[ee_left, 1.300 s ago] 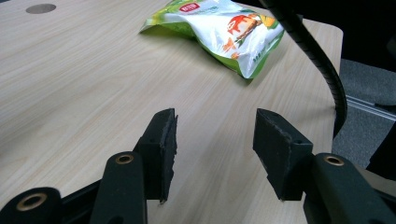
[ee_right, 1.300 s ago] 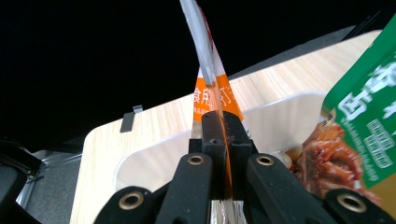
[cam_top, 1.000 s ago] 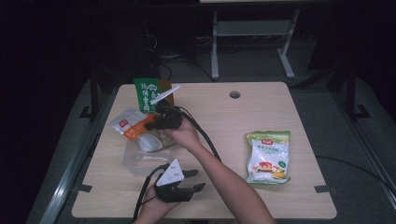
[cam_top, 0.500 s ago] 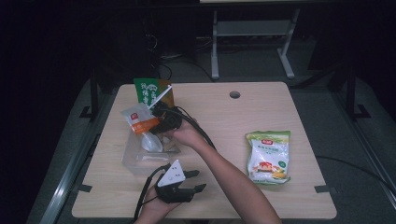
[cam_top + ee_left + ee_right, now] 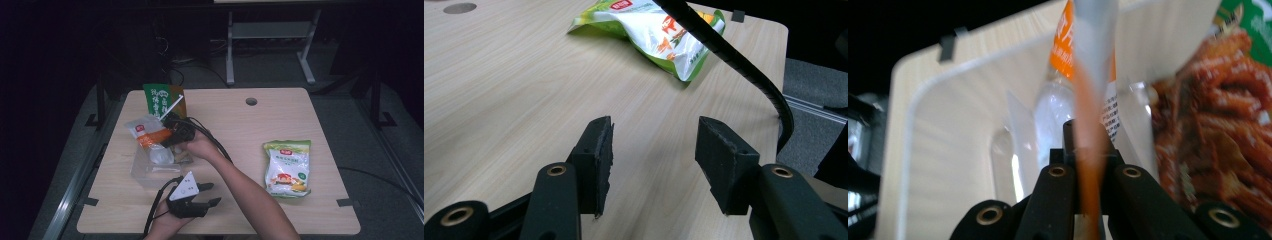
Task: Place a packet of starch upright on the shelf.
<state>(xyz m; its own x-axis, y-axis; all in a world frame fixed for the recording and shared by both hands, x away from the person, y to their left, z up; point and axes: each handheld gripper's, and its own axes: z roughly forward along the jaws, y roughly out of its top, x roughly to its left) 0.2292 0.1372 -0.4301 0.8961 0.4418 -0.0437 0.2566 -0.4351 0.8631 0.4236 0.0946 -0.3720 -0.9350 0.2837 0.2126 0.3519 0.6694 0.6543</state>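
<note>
Risk of slipping: thin orange-and-white plastic snack packet [image 5: 1091, 100] pinched only along its edge by right gripper [image 5: 1091, 165], so could slide out or tear if swung. Could also snag on rim of clear plastic bin [image 5: 145, 172] or knock red-and-green snack bag [image 5: 1218, 125] standing against it at upper left of the high view. Jaws closed tight on the packet, having just squeezed further with the film between them. Packet [image 5: 150, 134] hangs from right gripper [image 5: 167, 134] over the bin, left of centre in the high view, lower end dipping toward the bin's inside. Left gripper [image 5: 207, 195] rests low in the frame on the wooden bench [image 5: 240, 130], jaws about half open and holding nothing. Green-and-white bag [image 5: 287, 167] lies well apart at right.
</note>
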